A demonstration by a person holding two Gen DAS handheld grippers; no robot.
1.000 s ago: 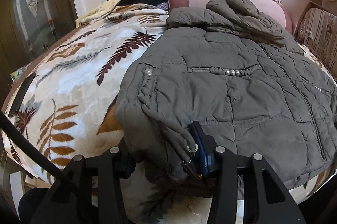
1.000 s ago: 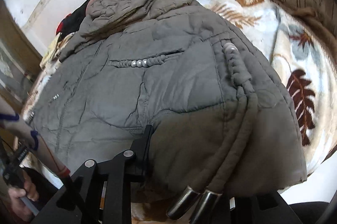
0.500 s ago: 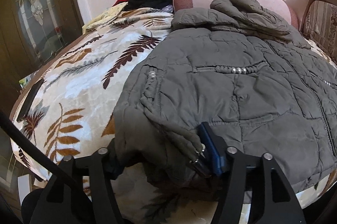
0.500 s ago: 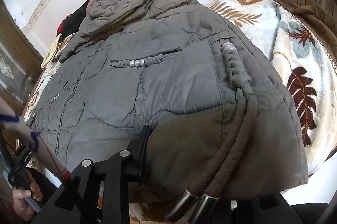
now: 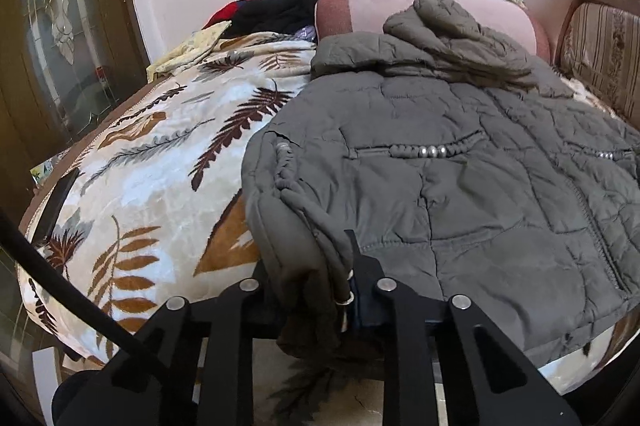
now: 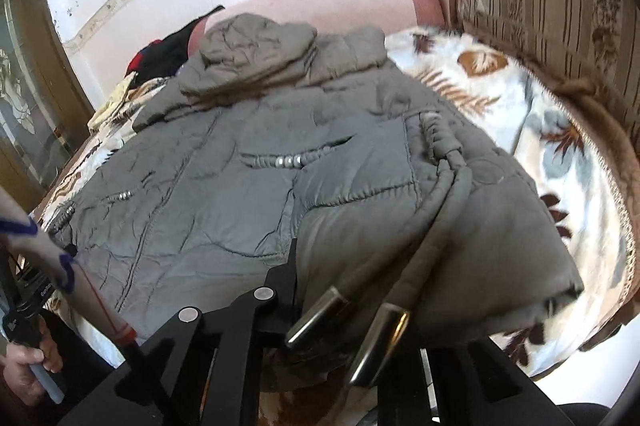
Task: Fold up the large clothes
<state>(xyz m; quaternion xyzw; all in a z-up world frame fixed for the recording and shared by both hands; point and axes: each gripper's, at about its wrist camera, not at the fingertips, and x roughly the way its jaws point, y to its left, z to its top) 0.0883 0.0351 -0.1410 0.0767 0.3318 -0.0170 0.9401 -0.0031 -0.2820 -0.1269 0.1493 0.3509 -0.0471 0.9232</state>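
Note:
A grey-green padded hooded jacket [image 5: 460, 185] lies front-up on a leaf-print blanket [image 5: 152, 177], hood toward the wall. My left gripper [image 5: 316, 286] is shut on the jacket's near left hem corner, cloth and drawcord bunched between the fingers. In the right wrist view the jacket [image 6: 248, 193] fills the middle. My right gripper [image 6: 360, 290] is shut on the near right hem corner; the cloth hides the right finger. Two drawcords with metal tips [image 6: 352, 322] hang over it.
A pink bolster [image 5: 432, 13] lies along the white wall. Dark and red clothes [image 5: 276, 9] are piled at the far left. A striped sofa back [image 6: 552, 5] stands on the right. A glass door [image 5: 60, 37] is at the left.
The left gripper has closed tighter on the hem corner, bunching the cloth. Both grippers have lifted the hem slightly; the right corner now stands higher off the blanket.

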